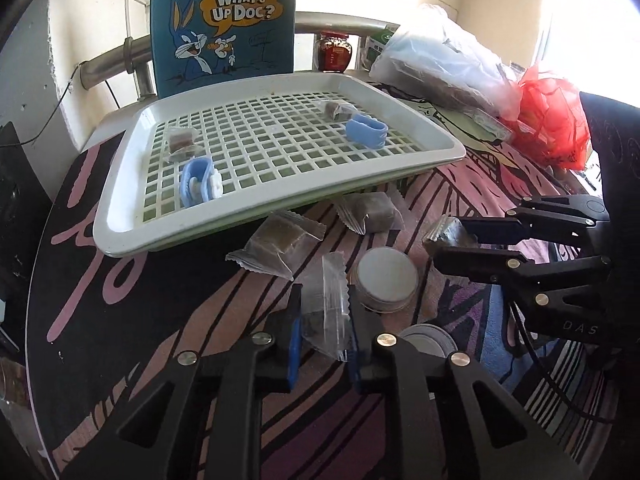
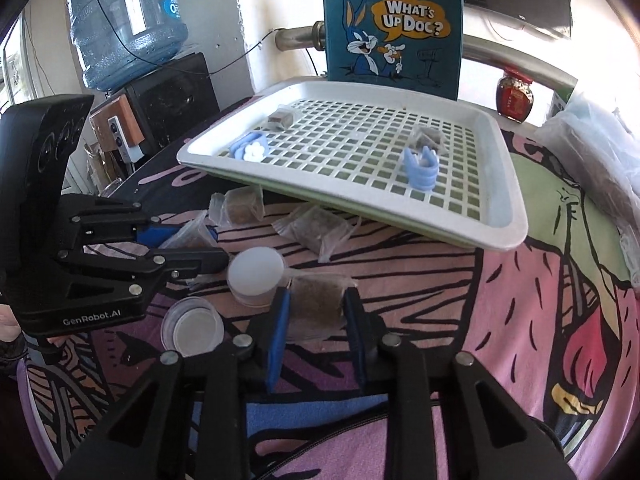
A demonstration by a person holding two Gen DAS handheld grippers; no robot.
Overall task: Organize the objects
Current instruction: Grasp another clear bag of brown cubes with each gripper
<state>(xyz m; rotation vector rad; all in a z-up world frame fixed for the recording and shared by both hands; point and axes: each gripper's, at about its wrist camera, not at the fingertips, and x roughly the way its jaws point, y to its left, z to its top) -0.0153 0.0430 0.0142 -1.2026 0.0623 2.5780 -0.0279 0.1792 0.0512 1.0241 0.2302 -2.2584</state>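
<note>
Now each gripper, left [image 1: 324, 340] and right [image 2: 316, 336], clamps a wrapped snack packet [image 1: 326, 304], its long axis upright.

The water jug [image 2: 124, 20] is cropped at top; the jar [image 1: 333, 51] label is unreadable.

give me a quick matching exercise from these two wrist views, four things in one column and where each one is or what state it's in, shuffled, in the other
Things
1. left gripper
2. right gripper
3. blue clip with white flower
4. round white-lidded container

Places or states
A. lying on the grid of the white tray
B. standing on the patterned cloth between the two grippers
C. closed on a brown block in a clear wrapper
D. closed on a mostly clear wrapper that stands on end

Pairs: 1-D, 2-C, 3-A, 4-B
</note>
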